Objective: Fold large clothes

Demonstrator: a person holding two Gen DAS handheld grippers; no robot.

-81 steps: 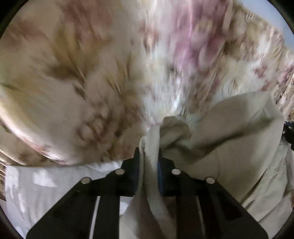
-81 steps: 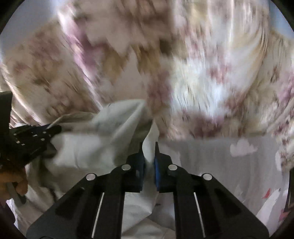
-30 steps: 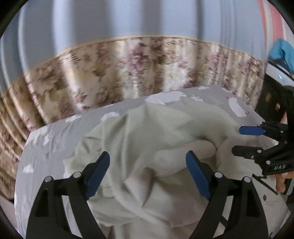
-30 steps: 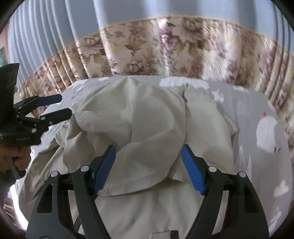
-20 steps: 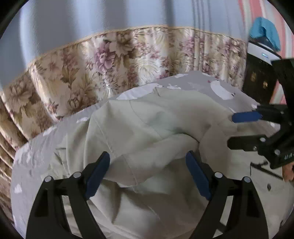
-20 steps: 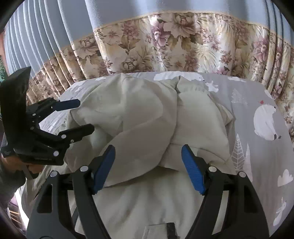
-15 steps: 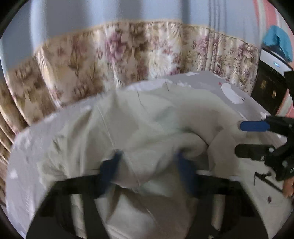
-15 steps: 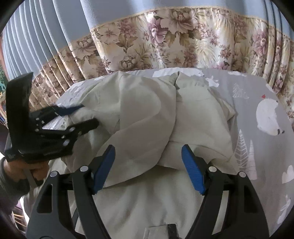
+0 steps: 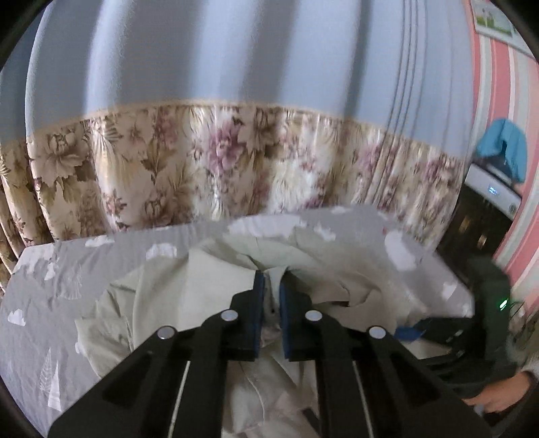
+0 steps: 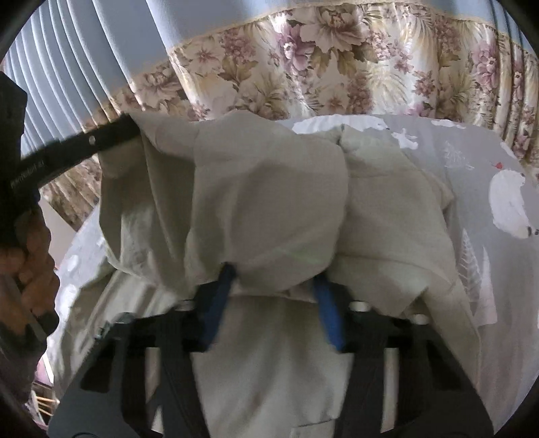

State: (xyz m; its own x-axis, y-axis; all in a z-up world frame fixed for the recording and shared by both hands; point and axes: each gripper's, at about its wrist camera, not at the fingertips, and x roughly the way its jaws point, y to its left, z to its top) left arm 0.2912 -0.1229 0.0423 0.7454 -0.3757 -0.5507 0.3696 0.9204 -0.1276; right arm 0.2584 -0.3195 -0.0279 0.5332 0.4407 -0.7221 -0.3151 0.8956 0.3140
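Left tongs [image 9: 271, 296] newly clamped on one cream garment [image 10: 269, 202] fold, lifted upper left, right tongs [image 10: 274, 286] closing around its hem, grey bed [image 10: 488, 236] bare at right.

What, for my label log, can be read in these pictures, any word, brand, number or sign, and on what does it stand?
Nothing can be read with certainty.
White lettering on the black arm of the left gripper, right wrist view: too blurred to read.
Lit blue display on the white appliance: too small to read.
Poster on the striped wall: too small to read.
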